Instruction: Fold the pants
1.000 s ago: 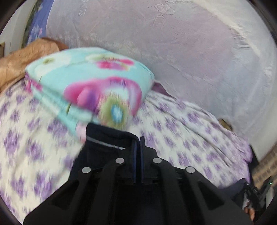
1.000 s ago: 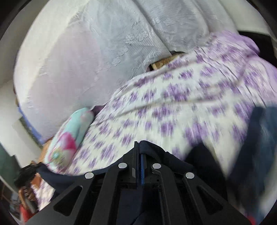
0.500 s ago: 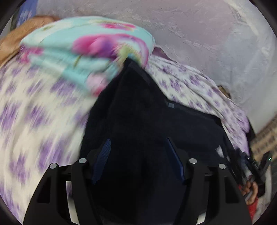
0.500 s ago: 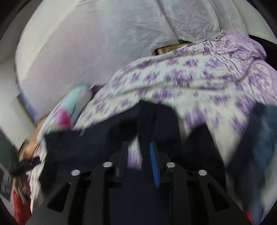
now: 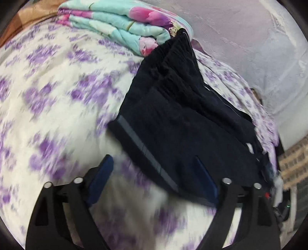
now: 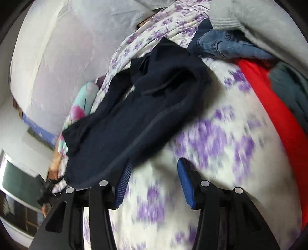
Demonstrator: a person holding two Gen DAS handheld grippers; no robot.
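Dark navy pants (image 5: 182,119) lie folded in a loose strip on the purple-flowered bed sheet (image 5: 48,92), with the gathered waistband end against a folded quilt. My left gripper (image 5: 154,169) is open and empty, just in front of the pants' near edge. In the right wrist view the pants (image 6: 138,115) stretch from the middle to the lower left. My right gripper (image 6: 154,171) is open and empty, with its left finger beside the pants' near edge.
A folded turquoise and pink floral quilt (image 5: 123,25) lies at the head of the bed. A pile of clothes sits at the right: blue jeans (image 6: 227,46), a red garment (image 6: 269,107), a grey one (image 6: 259,15). A white curtain (image 5: 250,38) hangs behind.
Both grippers were shut on the pants a second ago. They opened, let the pants drop onto the sheet, and drew back toward the near edge.
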